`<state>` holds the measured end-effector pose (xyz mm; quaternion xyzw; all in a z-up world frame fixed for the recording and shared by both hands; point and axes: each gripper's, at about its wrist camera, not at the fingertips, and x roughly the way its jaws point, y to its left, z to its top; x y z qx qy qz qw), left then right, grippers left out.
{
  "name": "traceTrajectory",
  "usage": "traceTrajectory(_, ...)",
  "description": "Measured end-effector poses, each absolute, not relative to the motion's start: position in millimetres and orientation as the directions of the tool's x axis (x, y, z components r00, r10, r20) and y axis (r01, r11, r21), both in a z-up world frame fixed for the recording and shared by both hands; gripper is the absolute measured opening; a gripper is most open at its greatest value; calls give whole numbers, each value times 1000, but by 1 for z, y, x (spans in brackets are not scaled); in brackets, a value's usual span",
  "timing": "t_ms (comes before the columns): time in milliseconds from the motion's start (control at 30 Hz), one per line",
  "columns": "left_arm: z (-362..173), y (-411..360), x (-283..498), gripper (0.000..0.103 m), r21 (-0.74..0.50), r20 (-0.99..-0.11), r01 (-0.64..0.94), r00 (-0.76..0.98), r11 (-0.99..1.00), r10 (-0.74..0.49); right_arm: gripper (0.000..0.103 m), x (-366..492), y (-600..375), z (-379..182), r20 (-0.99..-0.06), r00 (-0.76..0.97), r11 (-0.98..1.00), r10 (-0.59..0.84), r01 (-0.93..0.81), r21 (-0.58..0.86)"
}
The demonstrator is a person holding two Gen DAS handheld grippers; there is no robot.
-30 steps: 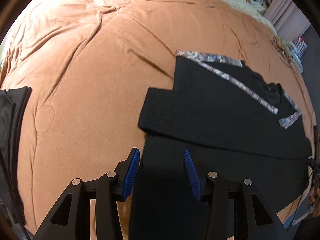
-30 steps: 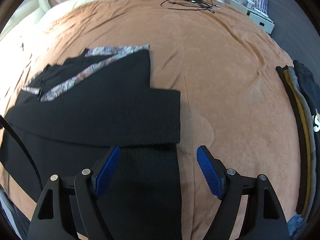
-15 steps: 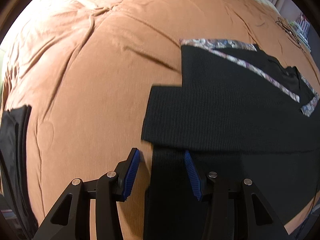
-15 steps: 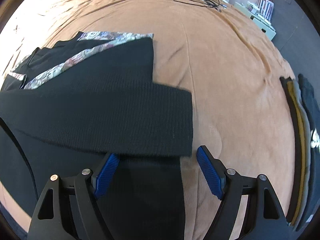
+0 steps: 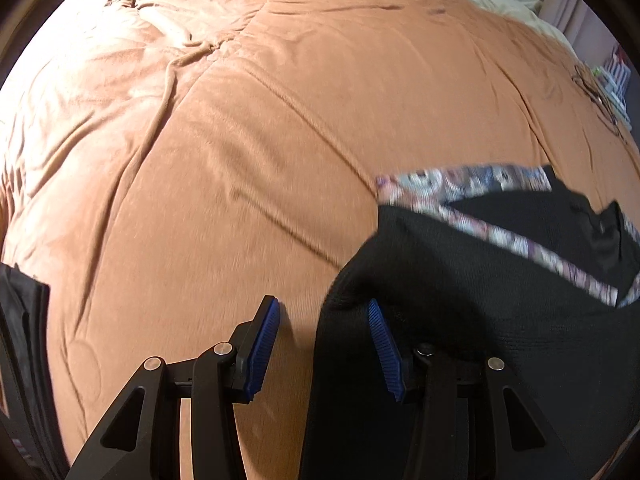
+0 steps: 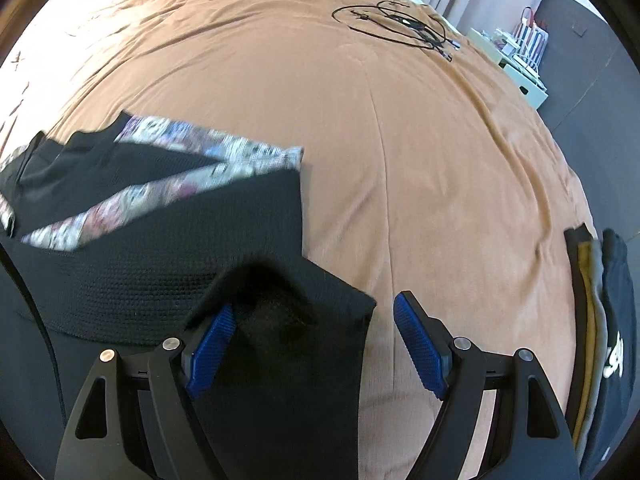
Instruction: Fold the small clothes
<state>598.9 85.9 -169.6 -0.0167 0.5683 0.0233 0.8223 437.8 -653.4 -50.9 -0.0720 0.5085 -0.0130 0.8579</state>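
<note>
A black knit garment point(image 5: 480, 320) with a flowered trim point(image 5: 460, 184) lies folded on the orange blanket point(image 5: 240, 140). My left gripper point(image 5: 322, 304) is open at its left edge. The fabric's edge bulges up between the fingers, and the right pad point(image 5: 384, 348) pushes into the cloth. In the right wrist view the same garment point(image 6: 140, 272) fills the lower left. My right gripper point(image 6: 316, 302) is open over its right corner. Its left pad point(image 6: 212, 344) sits under a raised fold, and its right pad point(image 6: 420, 352) is over bare blanket.
A stack of folded clothes point(image 6: 600, 320) lies at the bed's right side. Dark folded cloth point(image 5: 20, 340) lies at the left. Black cables point(image 6: 400, 24) rest on the far blanket, with a white shelf unit point(image 6: 520, 72) beyond the bed.
Both grippers have moved forward and lower onto the garment's outer edges. The black fabric now bunches up against the inner pads. The jaws stand as wide as before.
</note>
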Motion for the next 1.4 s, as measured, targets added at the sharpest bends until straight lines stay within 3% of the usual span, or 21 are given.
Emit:
traceTrajectory(433, -168, 104, 628, 46, -171, -906, -115, 409, 979, -110, 78, 470, -686, -44, -814, 577, 996, -67, 90, -19)
traceTrajectory(633, -171, 101, 616, 20, -201, -896, -76, 416, 977, -152, 78, 450, -710, -46, -814, 580, 992, 21, 87, 88)
traceTrajectory(733, -170, 96, 611, 10, -167, -897, -63, 423, 984, -125, 66, 453, -718, -58, -831, 552, 991, 68, 60, 120)
traceTrajectory(933, -163, 101, 609, 7, -161, -893, -73, 436, 984, -114, 32, 471, -721, -78, -849, 507, 981, 150, 28, 190)
traceTrajectory(1000, -158, 103, 608, 6, -155, -890, -70, 444, 985, -108, 15, 475, -725, -76, -848, 509, 982, 146, 31, 187)
traceTrajectory(1067, -151, 103, 605, 6, -145, -884, -65, 458, 987, -100, 7, 474, -725, -70, -843, 519, 983, 144, 23, 182)
traceTrajectory(1400, -105, 109, 597, 4, -155, -842, -81, 531, 985, -89, 3, 437, -720, -5, -776, 616, 987, 135, -11, 163)
